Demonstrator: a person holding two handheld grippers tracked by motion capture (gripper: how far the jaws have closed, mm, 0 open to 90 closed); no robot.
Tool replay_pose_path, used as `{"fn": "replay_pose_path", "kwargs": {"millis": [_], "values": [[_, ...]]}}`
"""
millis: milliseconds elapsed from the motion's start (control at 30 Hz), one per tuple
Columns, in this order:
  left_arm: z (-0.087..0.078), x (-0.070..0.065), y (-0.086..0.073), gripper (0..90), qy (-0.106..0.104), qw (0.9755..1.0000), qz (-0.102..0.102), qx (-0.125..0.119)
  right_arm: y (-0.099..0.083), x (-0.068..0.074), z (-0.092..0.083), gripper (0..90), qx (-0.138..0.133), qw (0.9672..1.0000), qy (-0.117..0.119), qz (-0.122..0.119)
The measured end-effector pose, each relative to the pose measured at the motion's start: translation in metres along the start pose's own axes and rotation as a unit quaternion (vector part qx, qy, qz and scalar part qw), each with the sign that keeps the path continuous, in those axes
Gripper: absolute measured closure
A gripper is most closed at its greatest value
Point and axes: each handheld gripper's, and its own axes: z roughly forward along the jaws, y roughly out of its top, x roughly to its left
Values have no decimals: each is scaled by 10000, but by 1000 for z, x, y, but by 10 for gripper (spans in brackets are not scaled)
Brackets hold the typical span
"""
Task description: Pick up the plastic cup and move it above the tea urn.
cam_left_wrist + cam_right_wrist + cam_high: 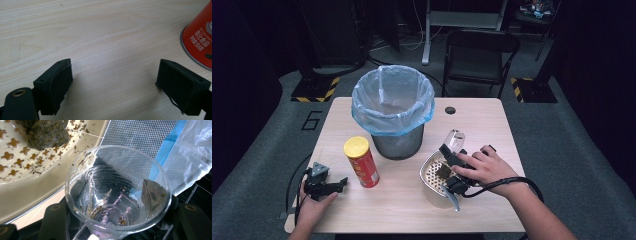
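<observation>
My right gripper (453,151) is shut on a clear plastic cup (456,138), tilted above a cream perforated basin (427,172) on the table's right side. In the right gripper view the cup (117,195) sits squeezed between the two jaws of the gripper (119,226), with brown crumbs stuck to its bottom. A dark brown lump (47,133) lies in the basin (30,192), and the lump (443,171) sits near its middle. My left gripper (339,185) rests open on the table at the left, nothing between its jaws (113,85).
A red snack can (361,162) with a yellow lid stands right of the left gripper; its base (200,42) is close. A mesh bin (398,142) with a pale blue liner (393,95) stands at the table's back centre. A folding chair (479,55) is behind the table.
</observation>
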Motion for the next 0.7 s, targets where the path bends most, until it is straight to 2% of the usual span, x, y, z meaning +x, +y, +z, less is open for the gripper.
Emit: {"fn": "replay_pose_path", "kwargs": {"millis": [533,700], "values": [[-2,-1,-1,129,-43,10000,2,42,1,-2,-2,385,-27,9999,-109,-55],[-2,-1,-1,129,-37,10000,21,38,2,-1,-2,385,-3,9997,-232,45]]}}
